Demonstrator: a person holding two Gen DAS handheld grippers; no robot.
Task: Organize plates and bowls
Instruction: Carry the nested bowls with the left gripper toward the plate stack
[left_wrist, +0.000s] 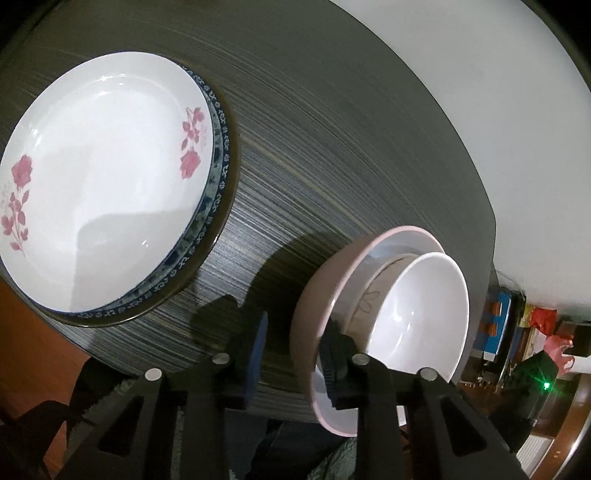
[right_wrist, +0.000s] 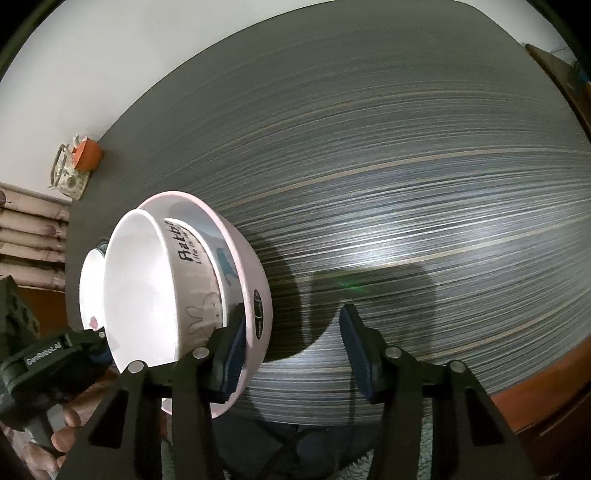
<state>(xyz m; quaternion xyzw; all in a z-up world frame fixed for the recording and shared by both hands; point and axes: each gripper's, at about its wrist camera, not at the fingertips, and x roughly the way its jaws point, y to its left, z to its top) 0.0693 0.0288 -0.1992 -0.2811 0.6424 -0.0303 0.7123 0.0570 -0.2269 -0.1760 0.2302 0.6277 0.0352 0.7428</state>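
Observation:
A white plate with pink flowers (left_wrist: 107, 177) lies on a blue-patterned plate (left_wrist: 218, 173) at the left of the dark striped table (left_wrist: 332, 147). Near the front edge stands a pink bowl (left_wrist: 317, 306) with a white rabbit-print bowl (left_wrist: 417, 314) nested in it. My left gripper (left_wrist: 295, 358) straddles the pink bowl's near wall, one finger inside and one outside, with a gap showing at the outer pad. My right gripper (right_wrist: 291, 354) straddles the pink bowl (right_wrist: 255, 273) on its other side, its outer finger well clear. The white bowl (right_wrist: 147, 288) sits inside.
The left gripper's body and the person's hand (right_wrist: 66, 424) sit at the lower left of the right wrist view. A teapot and orange cup (right_wrist: 77, 162) stand at the table's far corner. Bags and boxes (left_wrist: 535, 332) lie beyond the table's right end. The table edge (right_wrist: 535, 387) runs close in front.

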